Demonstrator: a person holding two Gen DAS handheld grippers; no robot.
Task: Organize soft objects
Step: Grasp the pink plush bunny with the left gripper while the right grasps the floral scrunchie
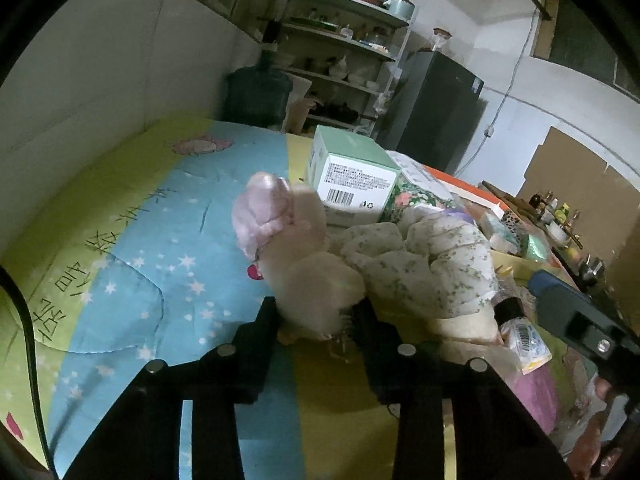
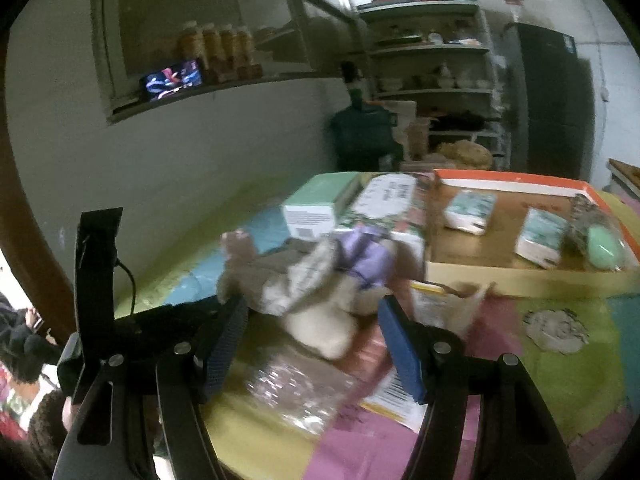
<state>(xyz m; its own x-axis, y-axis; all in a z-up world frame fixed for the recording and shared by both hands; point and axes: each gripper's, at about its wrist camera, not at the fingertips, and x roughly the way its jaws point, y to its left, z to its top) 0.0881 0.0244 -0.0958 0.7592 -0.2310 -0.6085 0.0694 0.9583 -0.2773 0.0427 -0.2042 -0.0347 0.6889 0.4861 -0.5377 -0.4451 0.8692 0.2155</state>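
Observation:
A cream plush doll (image 1: 316, 280) with a pink cap and a flowered dress (image 1: 424, 264) lies on the colourful bed cover (image 1: 132, 248). My left gripper (image 1: 318, 320) is shut on the plush doll's lower body. In the right wrist view the doll (image 2: 316, 284) is blurred, with a purple bow, and lies between the blue pads (image 2: 400, 352) of my right gripper (image 2: 310, 344), which is open and not touching it. The right gripper also shows at the right edge of the left wrist view (image 1: 580, 316).
A mint green box (image 1: 352, 168) and a flowered pack (image 1: 416, 192) lie behind the doll. An orange-rimmed cardboard tray (image 2: 520, 280) holds tissue packs (image 2: 470, 212). Clear plastic wrappers (image 2: 296, 392) lie near the right gripper. A white wall runs on the left.

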